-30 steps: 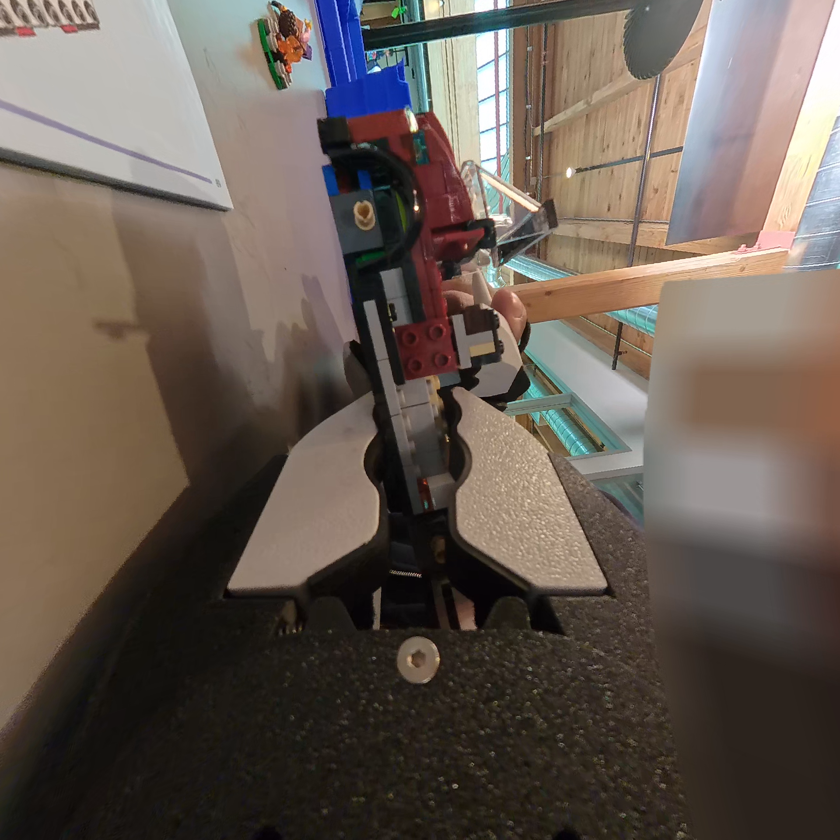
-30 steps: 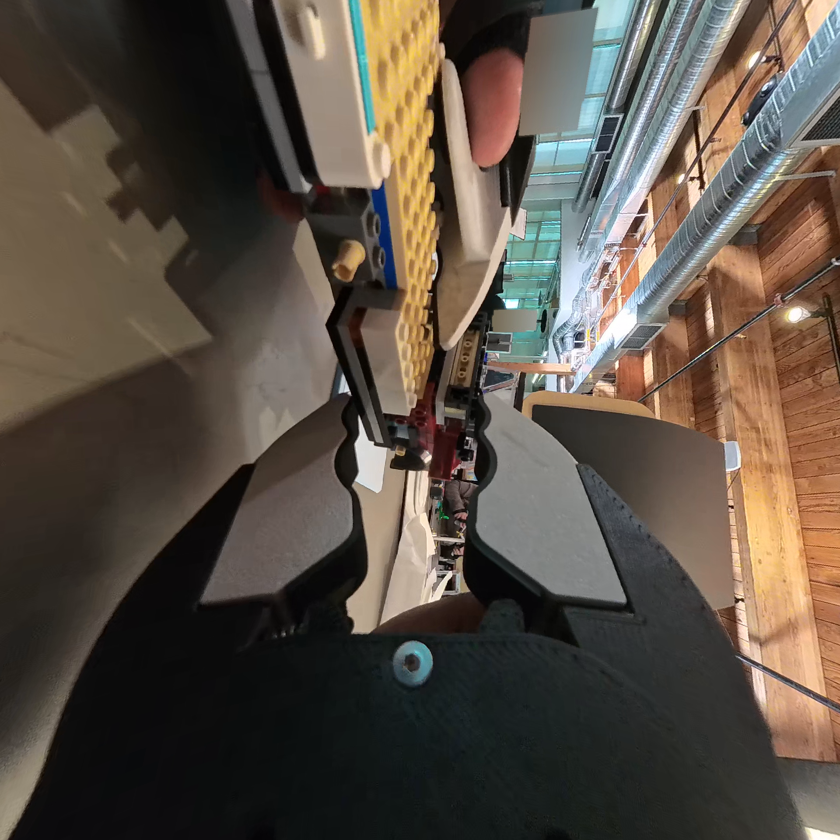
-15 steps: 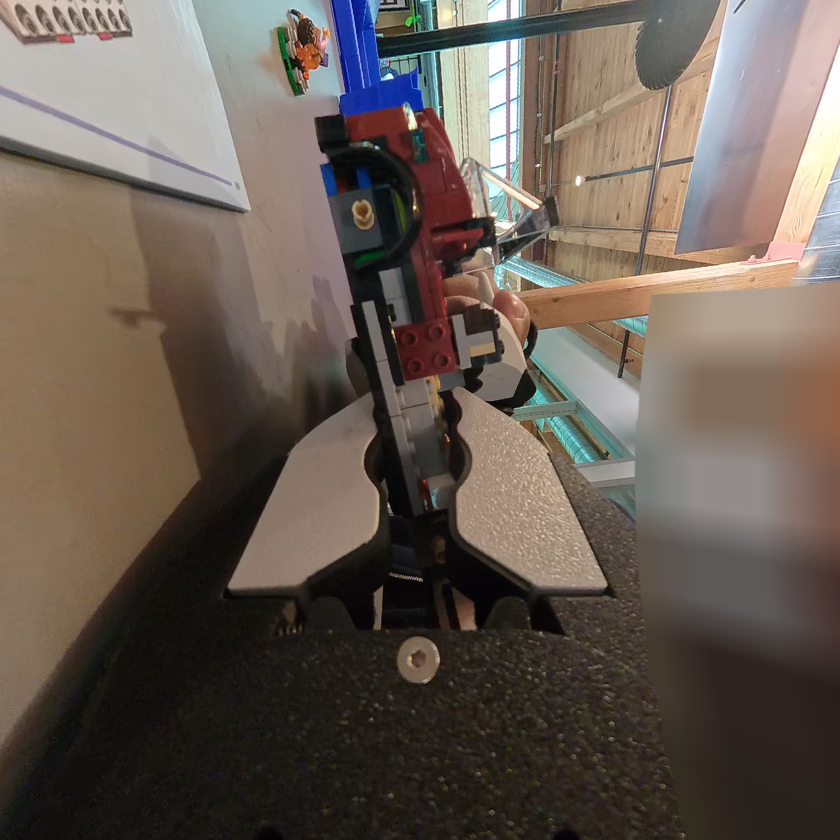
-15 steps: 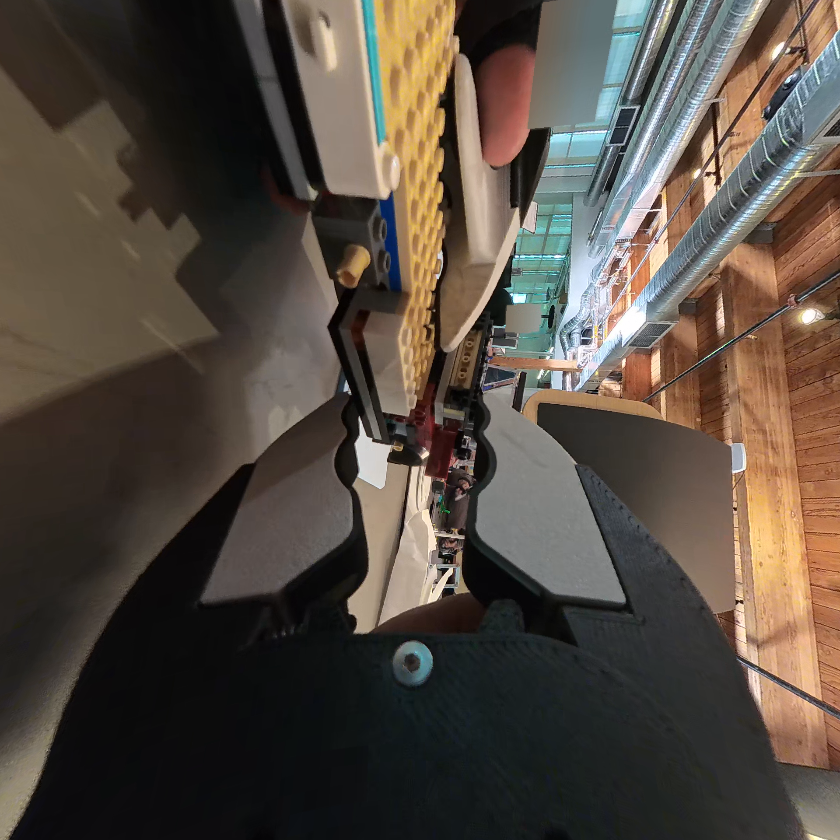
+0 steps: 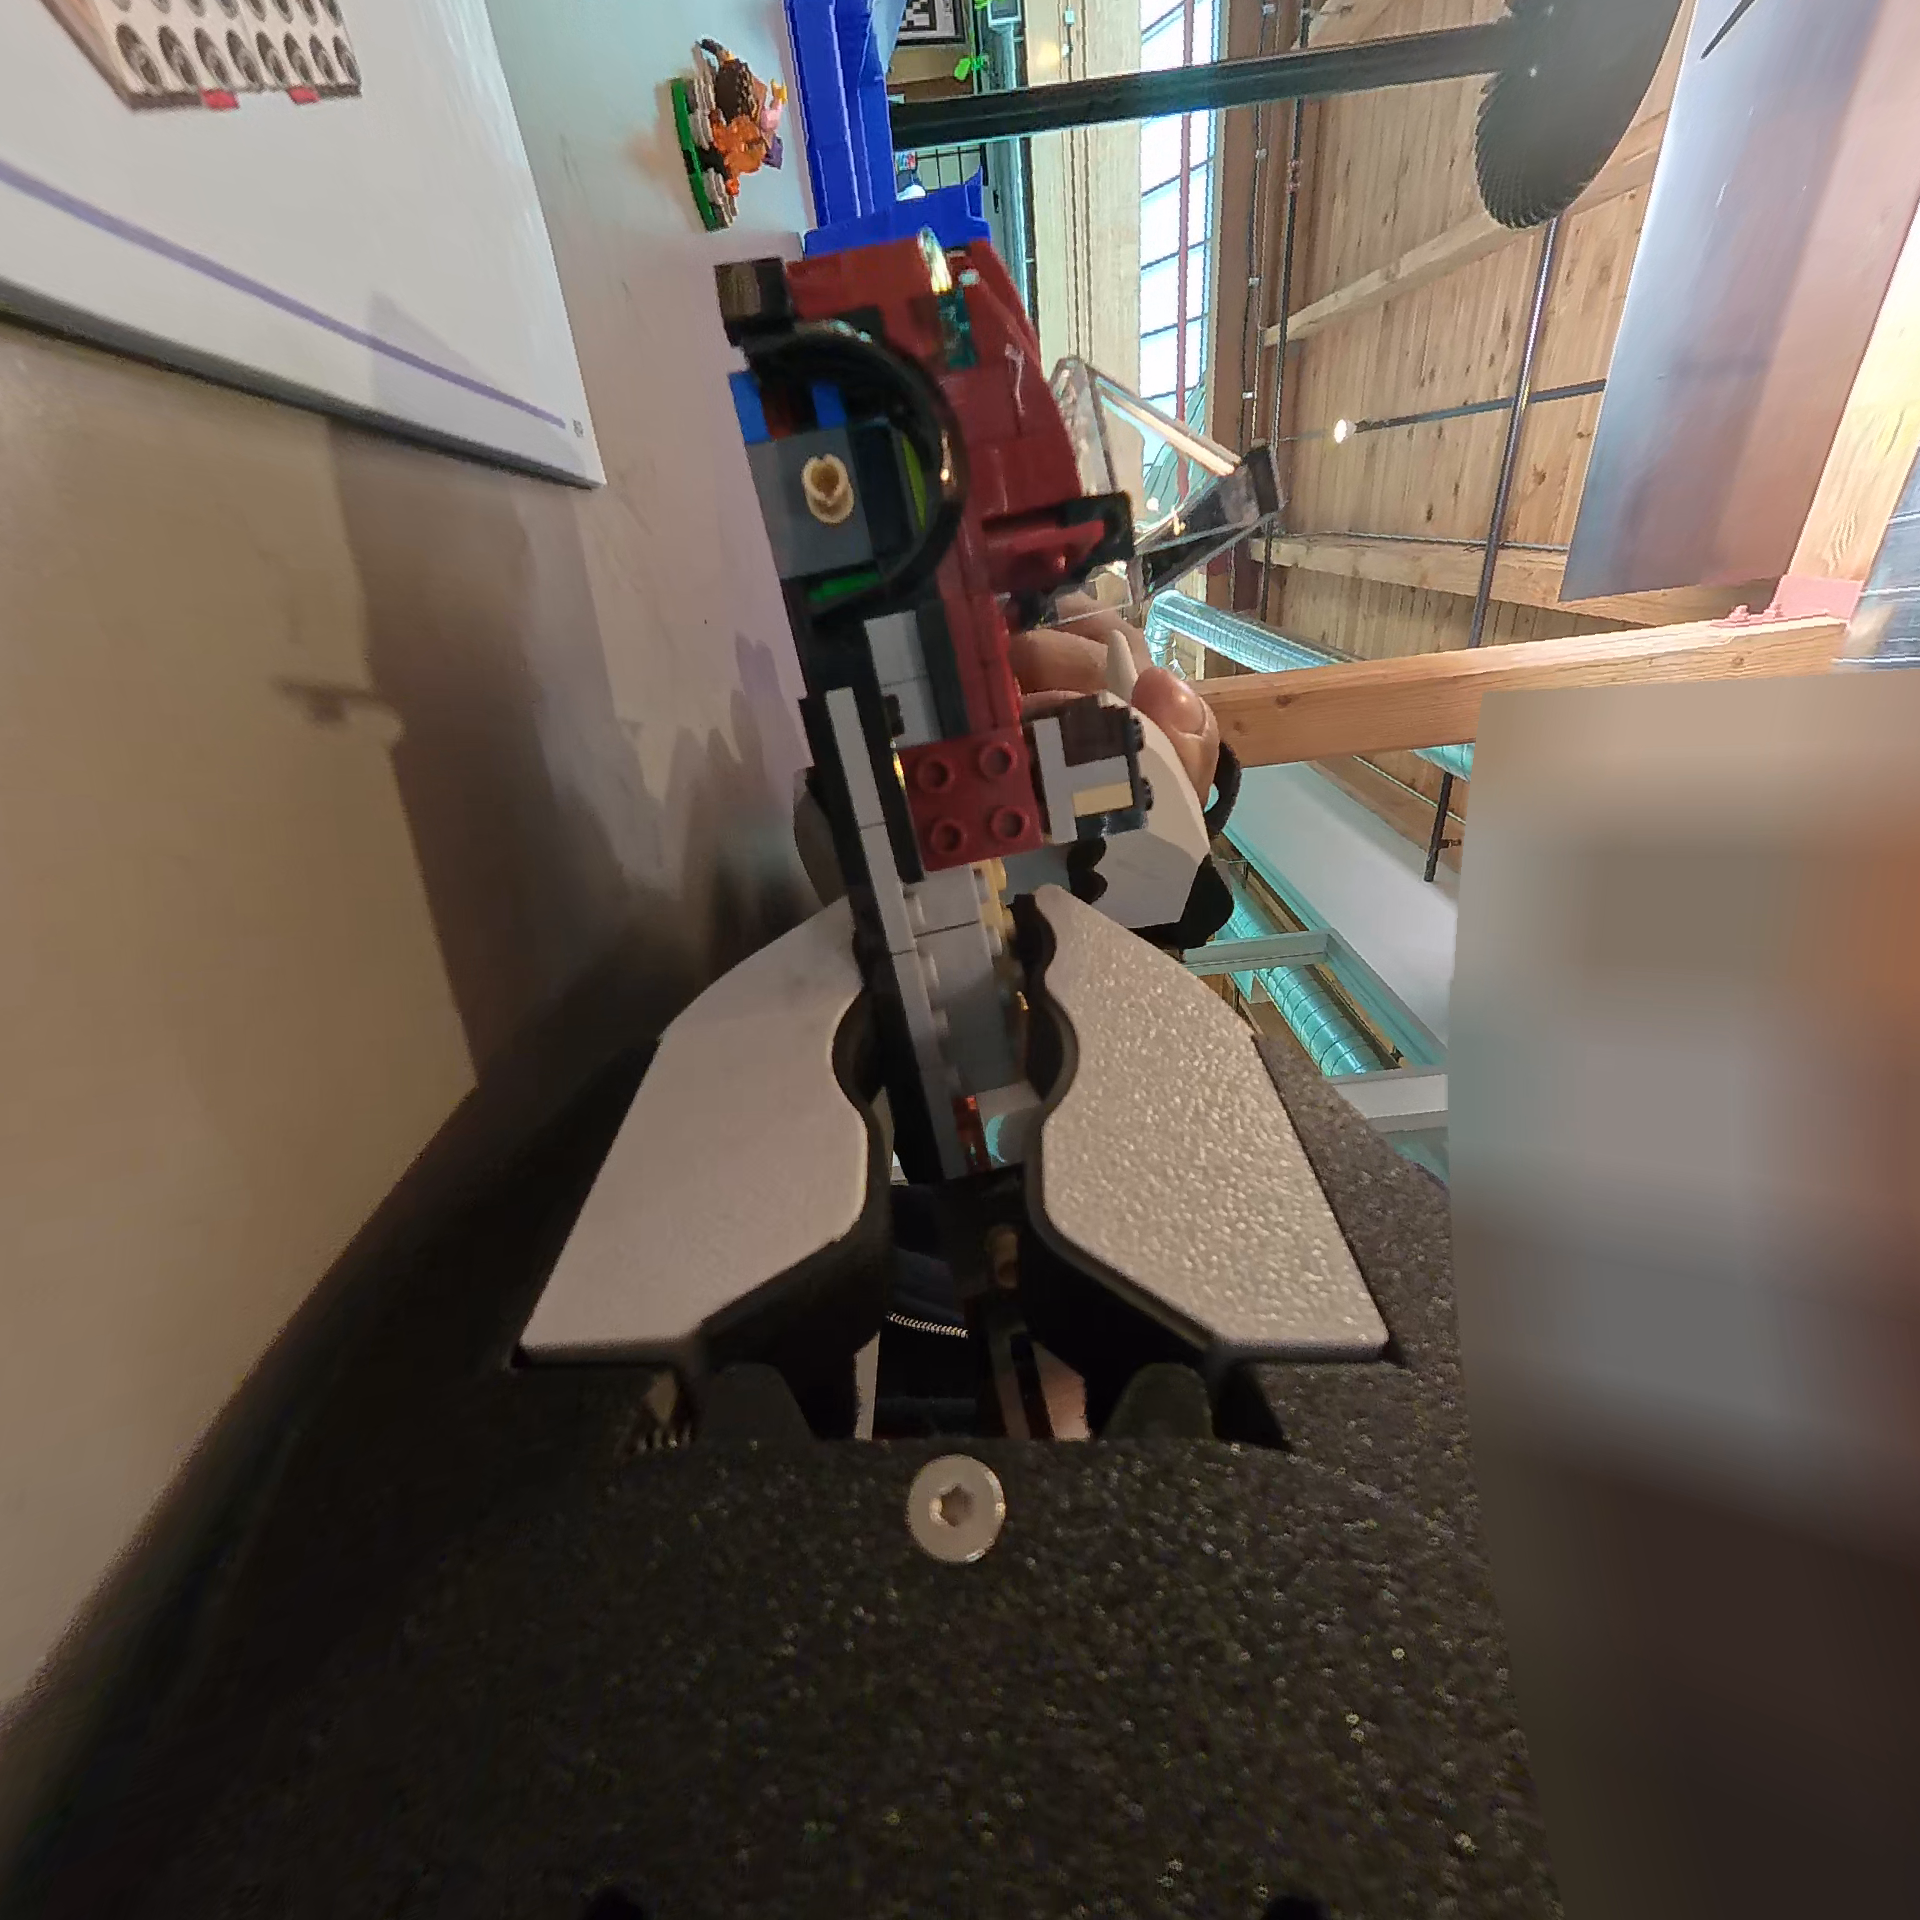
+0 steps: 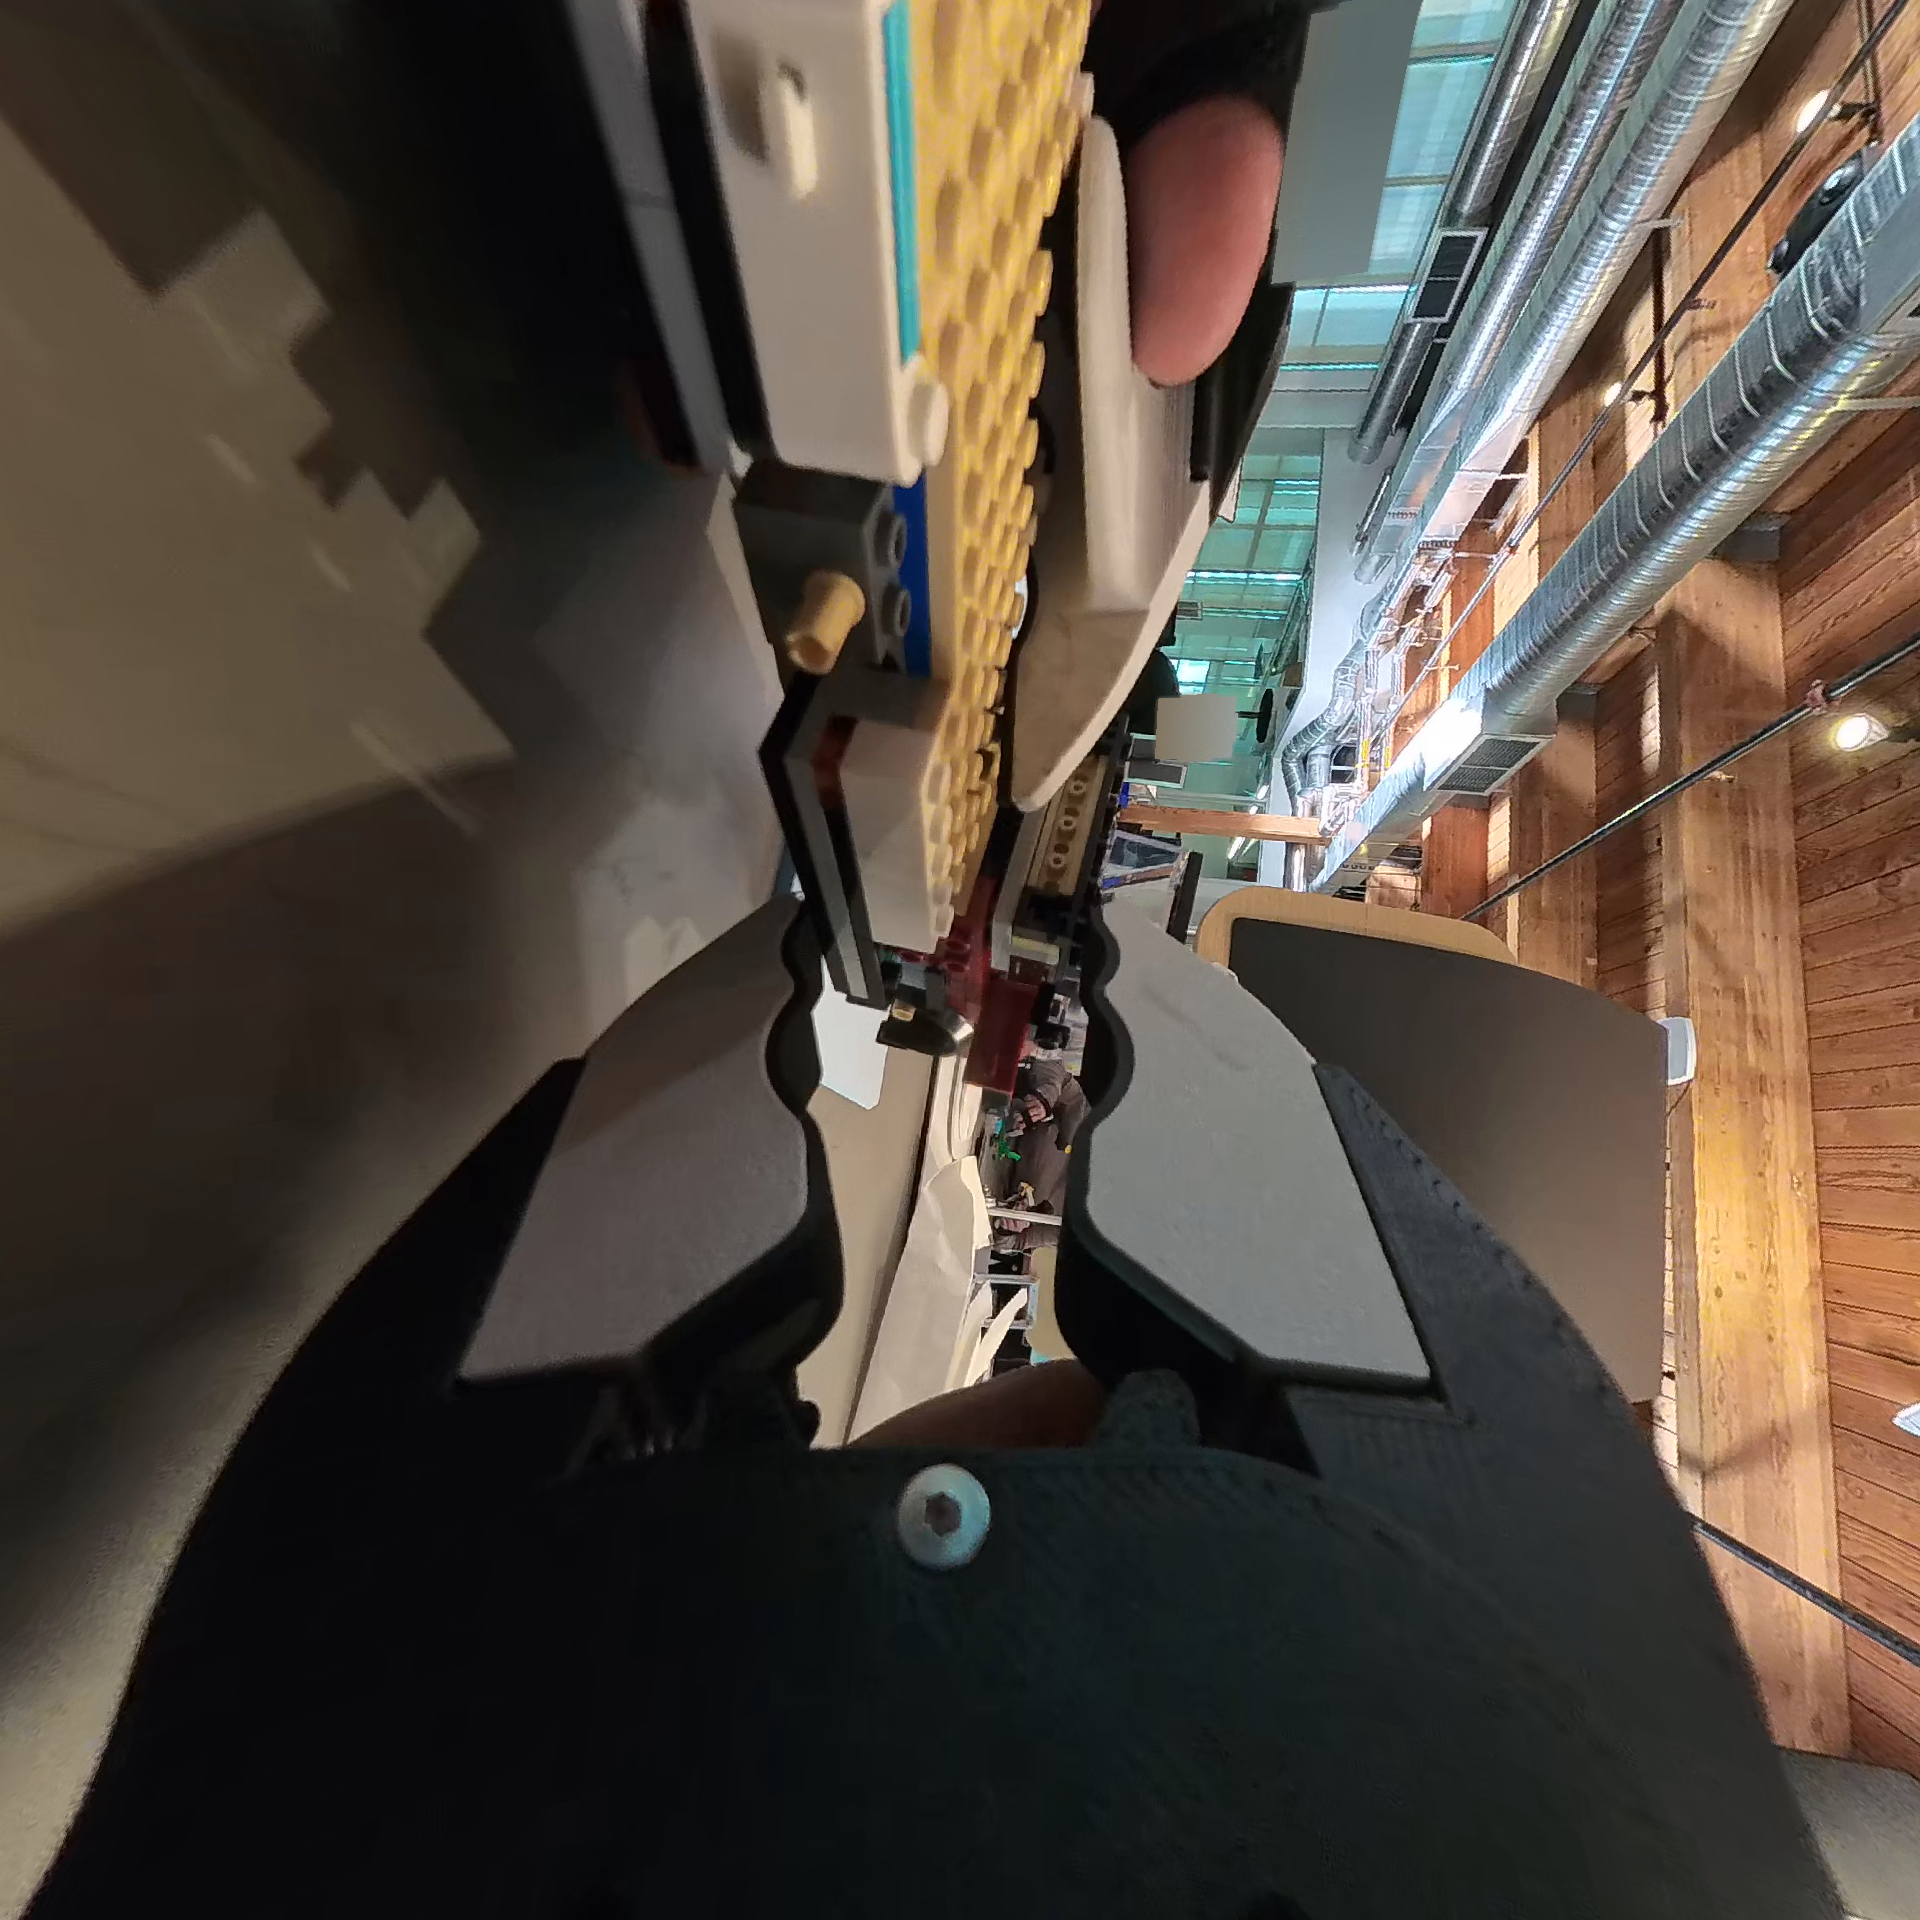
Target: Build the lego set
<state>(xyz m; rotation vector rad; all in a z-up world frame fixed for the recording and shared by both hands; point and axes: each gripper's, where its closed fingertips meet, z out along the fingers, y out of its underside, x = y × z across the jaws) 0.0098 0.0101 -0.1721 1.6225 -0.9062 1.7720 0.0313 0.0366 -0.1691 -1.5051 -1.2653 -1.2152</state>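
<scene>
Dark-red brick model point(image 5: 966, 540): built of dark-red, grey, black and blue bricks with a clear canopy piece, it stands ahead of the left tongs, its narrow grey-and-black end reaching back between their pads.
Left tongs point(image 5: 951, 997): clenched on that grey end, one pad pressed to each side.
Right tongs point(image 6: 940, 977): closed on the other end of the same model, where tan studded plates, a white block and dark-red bricks meet; both pads lie against it.
Fingertip point(image 6: 1195, 239): a bare fingertip out of a black glove, beyond the right tongs, lies on the other tongs' pale finger.
Desk point(image 5: 644, 644): pale surface to the left of the left tongs.
White sheet point(image 5: 260, 229): farther left on the desk.
Small figure point(image 5: 727, 135): orange and green, far ahead of the left tongs, beside a blue bin point(image 5: 862, 156).
</scene>
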